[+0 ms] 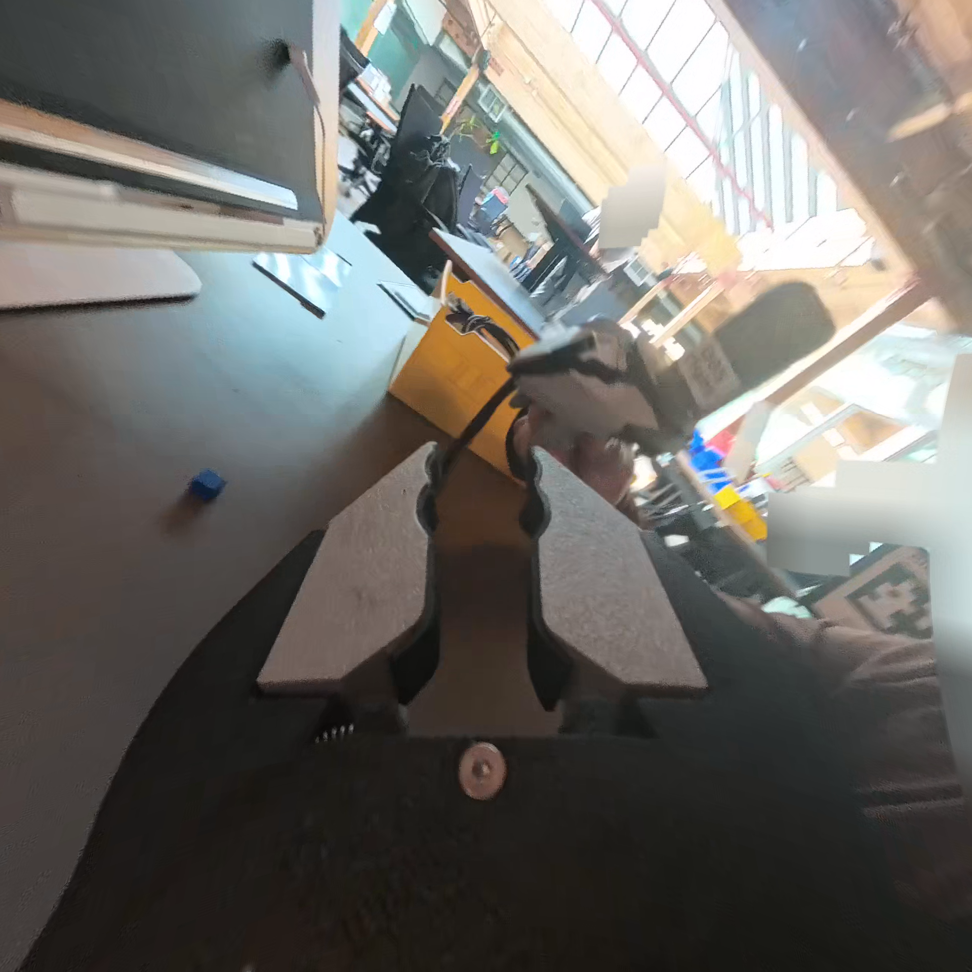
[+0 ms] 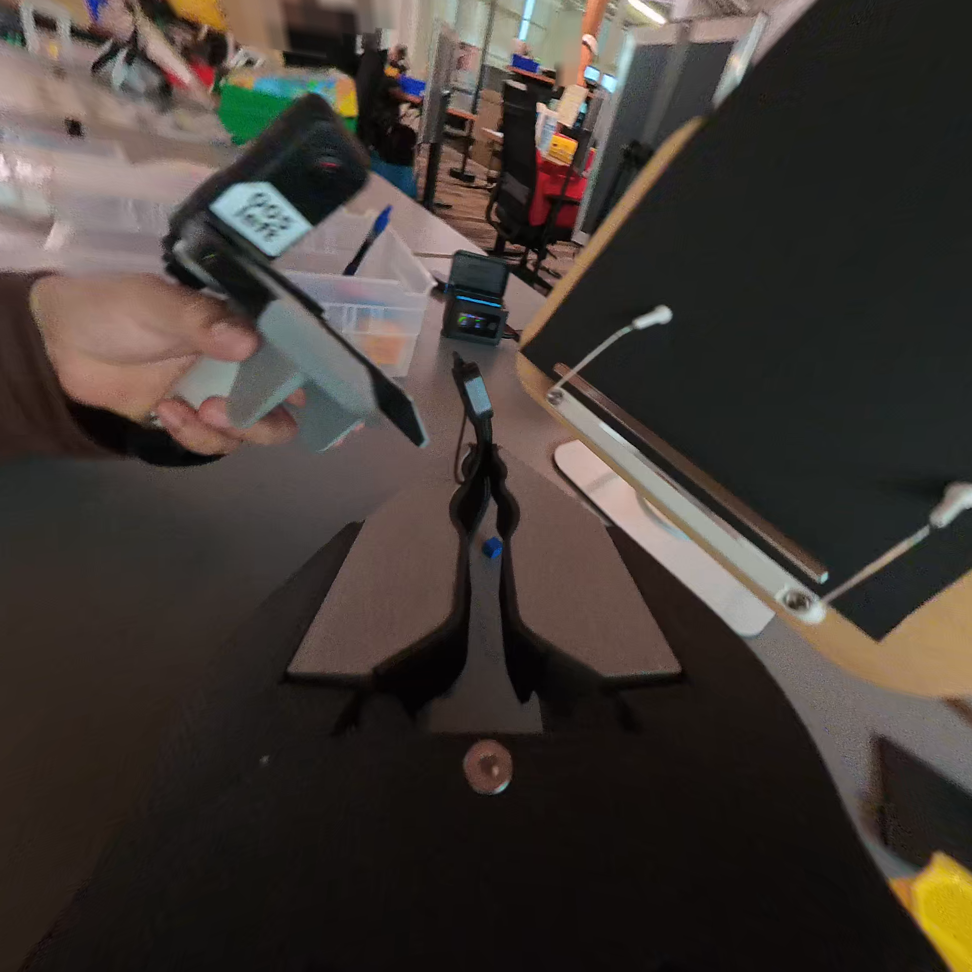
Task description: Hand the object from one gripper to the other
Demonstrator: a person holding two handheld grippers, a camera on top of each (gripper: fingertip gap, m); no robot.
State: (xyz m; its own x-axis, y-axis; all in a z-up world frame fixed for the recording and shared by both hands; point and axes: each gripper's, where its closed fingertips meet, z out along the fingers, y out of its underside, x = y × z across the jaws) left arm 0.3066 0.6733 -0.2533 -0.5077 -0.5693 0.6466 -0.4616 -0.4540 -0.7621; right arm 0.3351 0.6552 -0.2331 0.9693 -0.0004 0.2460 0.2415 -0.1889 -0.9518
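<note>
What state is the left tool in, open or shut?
Open: in its own view the left tool has its fingers standing well apart, with the table showing between them.

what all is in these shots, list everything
gadget: one, black with a grey face and a thin cord, sticking out past the right gripper's tips
cube: one, blue, lying on the table
table: one, grey, under it all
monitor: one, black with a wood edge, on a silver stand at the table's side
bin: one, clear plastic, on the table
pen: one, blue, standing in the bin
charger: one, black with a lit screen, beside the bin
box: one, yellow, past the table's edge
chairs: several, black, in the background
left gripper: one, black, open
right gripper: one, black, shut on the gadget
hand: one, holding the left gripper
</note>
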